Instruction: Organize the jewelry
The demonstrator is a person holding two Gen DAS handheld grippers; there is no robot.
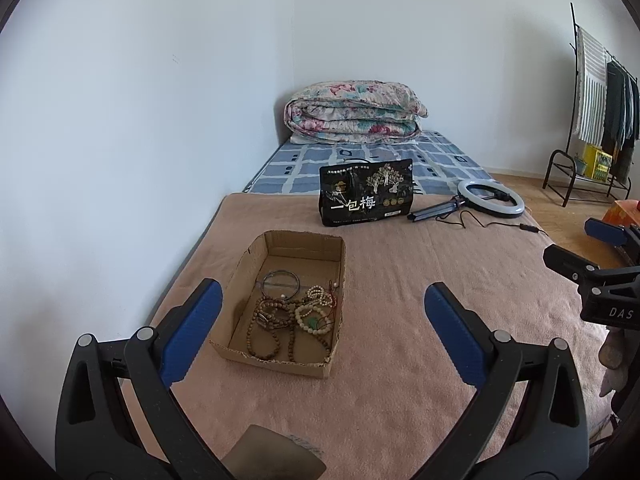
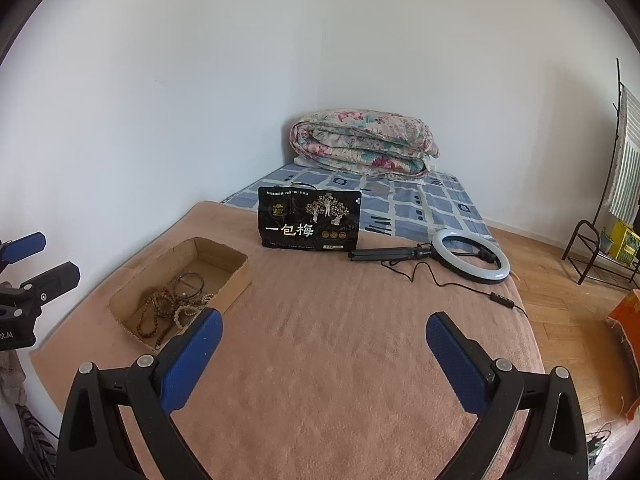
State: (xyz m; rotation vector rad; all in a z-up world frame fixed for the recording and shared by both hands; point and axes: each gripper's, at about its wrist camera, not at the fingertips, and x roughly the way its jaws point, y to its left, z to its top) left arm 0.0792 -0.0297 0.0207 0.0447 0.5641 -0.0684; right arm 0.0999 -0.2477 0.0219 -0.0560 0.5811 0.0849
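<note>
The cardboard box [image 1: 280,304] near the bed's [image 1: 400,280] left edge holds the tangled bead bracelets [image 1: 296,320]. Left gripper [image 1: 322,310] and right gripper [image 2: 324,338] both hover spread apart, empty.

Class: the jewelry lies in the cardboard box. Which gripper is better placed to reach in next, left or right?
Left. The left gripper stands open with the cardboard box right between its fingers; the right gripper faces bare blanket, box off to its side.
</note>
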